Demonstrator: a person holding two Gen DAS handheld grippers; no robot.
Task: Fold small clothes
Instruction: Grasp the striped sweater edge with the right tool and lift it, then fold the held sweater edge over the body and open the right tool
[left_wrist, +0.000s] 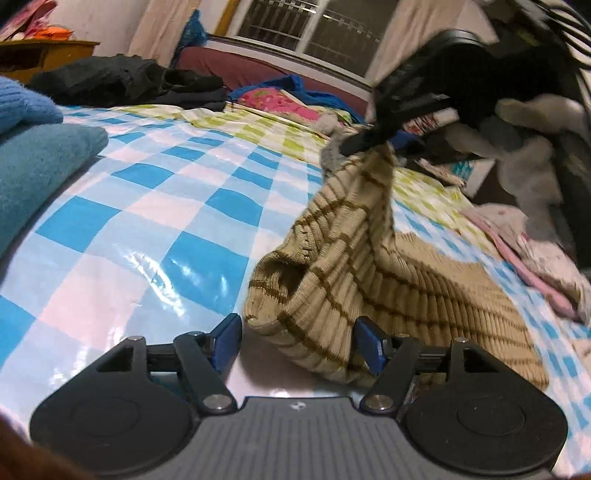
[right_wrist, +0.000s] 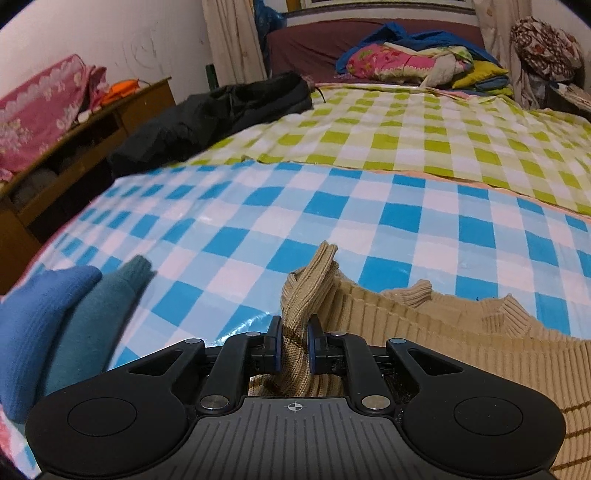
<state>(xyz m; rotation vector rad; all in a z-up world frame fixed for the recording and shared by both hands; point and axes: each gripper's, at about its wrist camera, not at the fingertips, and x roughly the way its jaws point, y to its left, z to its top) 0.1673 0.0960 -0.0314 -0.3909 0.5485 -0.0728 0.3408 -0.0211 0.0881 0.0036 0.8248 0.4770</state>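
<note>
**Sleeve lifted for fold, left side released**

Beige striped sweater (left_wrist: 388, 266) on the blue-checked bed cover (left_wrist: 155, 206), near right of centre; body flat, one sleeve raised. Right gripper (right_wrist: 294, 341): fingers pinching the bunched sleeve (right_wrist: 310, 280), fabric standing up between the pads. Left gripper (left_wrist: 297, 341): fingers spread, cuff opening lying between them, no pressure on it. Folded blue and teal knits (right_wrist: 66, 317) stacked at near left. Step in hand, judged: sleeve fold-in. Next move calls for carrying the sleeve across the body, laying flat, then releasing.
</note>
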